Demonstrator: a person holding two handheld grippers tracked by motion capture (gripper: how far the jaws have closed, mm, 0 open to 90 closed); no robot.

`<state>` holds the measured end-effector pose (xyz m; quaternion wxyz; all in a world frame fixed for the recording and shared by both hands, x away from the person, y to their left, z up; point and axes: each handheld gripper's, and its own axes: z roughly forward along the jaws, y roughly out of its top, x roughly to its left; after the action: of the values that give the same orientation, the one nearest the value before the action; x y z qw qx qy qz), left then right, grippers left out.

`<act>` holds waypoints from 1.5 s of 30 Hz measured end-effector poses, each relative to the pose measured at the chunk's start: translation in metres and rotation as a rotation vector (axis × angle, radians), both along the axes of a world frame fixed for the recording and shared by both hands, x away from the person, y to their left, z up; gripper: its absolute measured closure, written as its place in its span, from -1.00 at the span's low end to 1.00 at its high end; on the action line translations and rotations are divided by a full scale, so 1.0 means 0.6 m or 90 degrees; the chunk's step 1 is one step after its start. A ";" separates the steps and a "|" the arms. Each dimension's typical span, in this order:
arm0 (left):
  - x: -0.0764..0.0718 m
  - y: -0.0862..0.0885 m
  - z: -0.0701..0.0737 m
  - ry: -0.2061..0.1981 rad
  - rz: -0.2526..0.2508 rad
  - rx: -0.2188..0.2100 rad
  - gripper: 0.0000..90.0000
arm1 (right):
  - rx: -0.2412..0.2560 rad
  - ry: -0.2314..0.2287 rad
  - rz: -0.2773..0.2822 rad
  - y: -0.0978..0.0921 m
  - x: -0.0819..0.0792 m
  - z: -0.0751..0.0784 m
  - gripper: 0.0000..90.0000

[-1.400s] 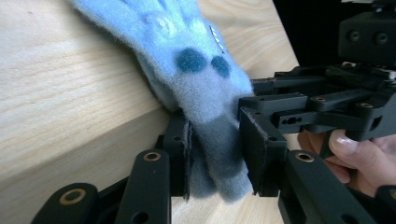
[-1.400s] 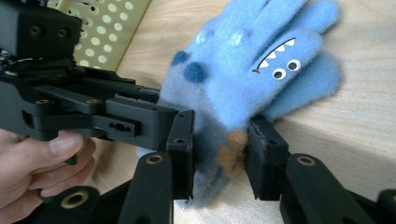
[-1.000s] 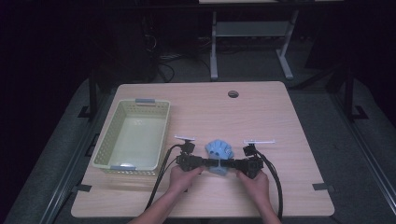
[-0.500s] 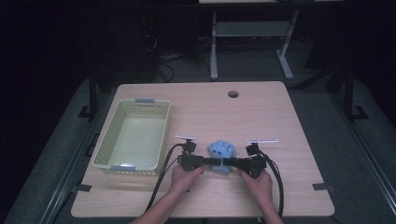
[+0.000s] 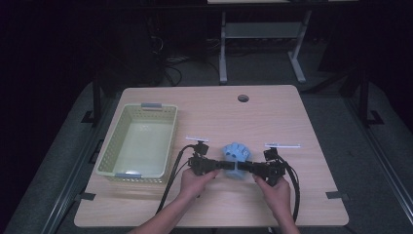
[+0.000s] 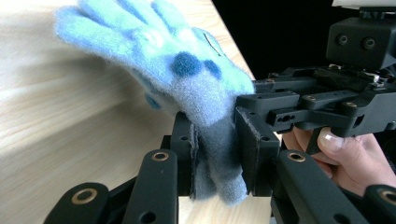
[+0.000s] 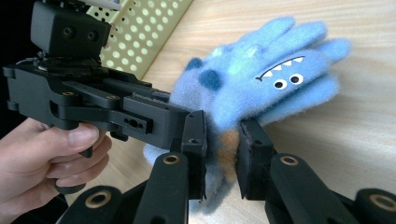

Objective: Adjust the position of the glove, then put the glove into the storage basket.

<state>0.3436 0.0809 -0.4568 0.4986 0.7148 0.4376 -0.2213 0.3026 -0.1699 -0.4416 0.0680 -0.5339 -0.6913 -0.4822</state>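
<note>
A fuzzy light-blue glove (image 5: 235, 152) with dark blue spots and a small monster face (image 7: 281, 79) lies at the front middle of the table, fingers pointing away from me. My left gripper (image 5: 220, 165) comes in from the left and is shut on the glove's cuff (image 6: 218, 154). From the right, my right gripper (image 5: 248, 167) is shut on the same cuff (image 7: 223, 154). The two grippers face each other, nearly touching, with the cuff pinched between both pairs of jaws. A hand holds each gripper.
A pale yellow-green perforated basket (image 5: 109, 157) stands at the table's left, close to my left gripper; its wall (image 7: 144, 28) appears in the right gripper view. A round cable hole (image 5: 243, 98) sits near the far edge. Black cables (image 5: 168, 187) trail off the front edge.
Both grippers hold the glove's cuff as before; the glove has shifted slightly, and the hands have barely moved.
</note>
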 end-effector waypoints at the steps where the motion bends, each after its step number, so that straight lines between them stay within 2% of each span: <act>1: 0.000 0.000 0.002 -0.002 -0.001 -0.001 0.54 | 0.001 -0.002 0.001 -0.002 0.000 0.003 0.67; 12: 0.004 0.007 0.021 -0.011 0.000 -0.003 0.54 | -0.014 -0.017 0.009 0.004 0.005 0.025 0.67; 20: 0.002 0.029 0.046 -0.027 0.015 -0.013 0.53 | -0.023 -0.028 0.026 0.024 0.013 0.054 0.67; 23: 0.002 0.041 0.059 -0.038 0.024 -0.016 0.53 | -0.024 -0.041 0.036 0.036 0.019 0.069 0.68; 26: 0.004 0.047 0.064 -0.034 0.028 -0.021 0.54 | -0.024 -0.047 0.041 0.041 0.023 0.075 0.68; 31: 0.011 0.061 0.076 -0.044 0.020 -0.023 0.56 | -0.014 -0.052 0.048 0.051 0.029 0.084 0.69; 37: 0.018 0.083 0.086 -0.037 0.019 -0.050 0.56 | -0.004 -0.055 0.061 0.065 0.037 0.100 0.70; 42: 0.018 0.099 0.099 -0.047 0.026 -0.053 0.57 | -0.009 -0.066 0.069 0.082 0.043 0.115 0.70; 45: 0.018 0.109 0.108 -0.052 0.027 -0.056 0.57 | 0.001 -0.069 0.075 0.092 0.046 0.125 0.71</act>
<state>0.3547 0.1465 -0.3921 0.5514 0.6915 0.4217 -0.2001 0.3305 -0.1144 -0.3669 0.0592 -0.4653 -0.7240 -0.5058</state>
